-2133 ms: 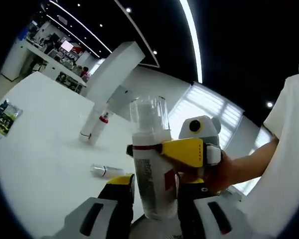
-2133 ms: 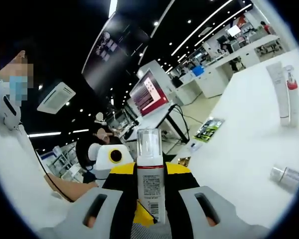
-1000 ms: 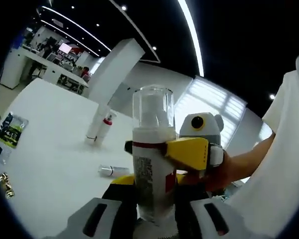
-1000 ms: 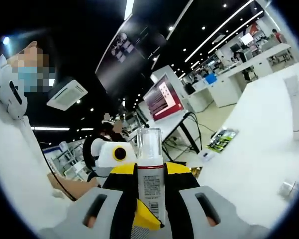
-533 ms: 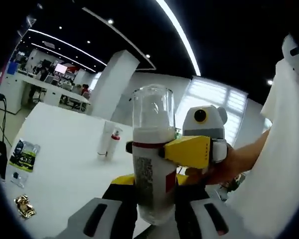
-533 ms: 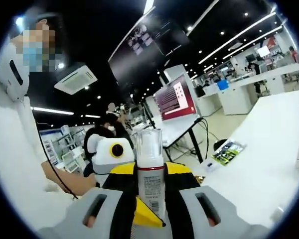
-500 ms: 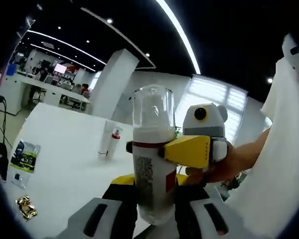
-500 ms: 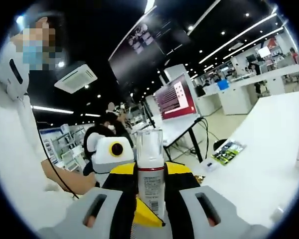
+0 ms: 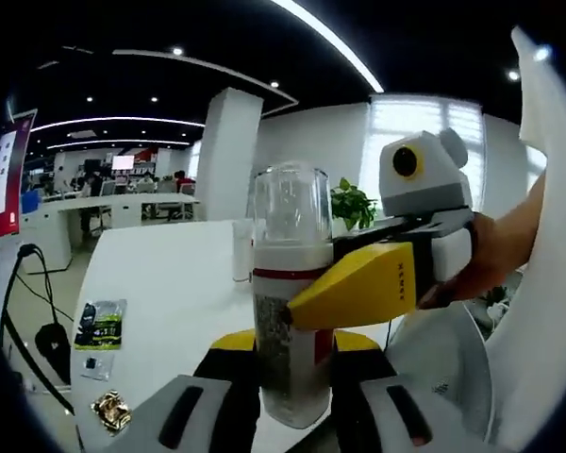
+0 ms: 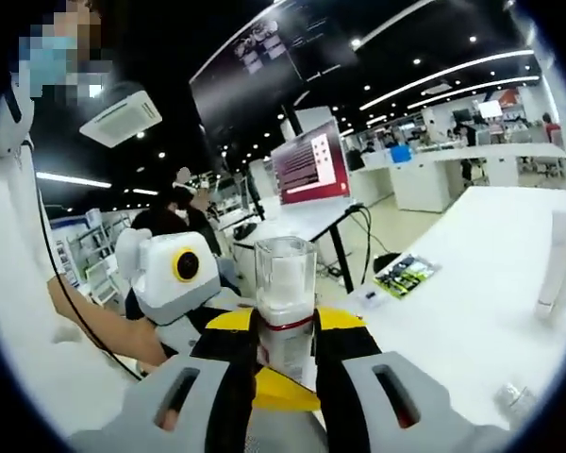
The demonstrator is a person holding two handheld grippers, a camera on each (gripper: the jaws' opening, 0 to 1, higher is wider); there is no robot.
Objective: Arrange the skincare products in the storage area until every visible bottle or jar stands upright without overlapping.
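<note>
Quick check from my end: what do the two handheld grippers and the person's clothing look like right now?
Both match. The left gripper has grey slotted jaw bodies, black inner faces and yellow at the jaw roots. The right gripper has a long yellow jaw and a white-and-grey housing. The person's sleeve is white and short.

white table (image 10: 472, 283), tubes (image 10: 557, 260), green sachet (image 10: 403, 275)

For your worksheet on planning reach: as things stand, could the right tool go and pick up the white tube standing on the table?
Probably not yet. The right tool is shut on the pump bottle, which the left tool grips too. The white tube stands apart on the table, unblocked, but the tool must let go first.
</note>
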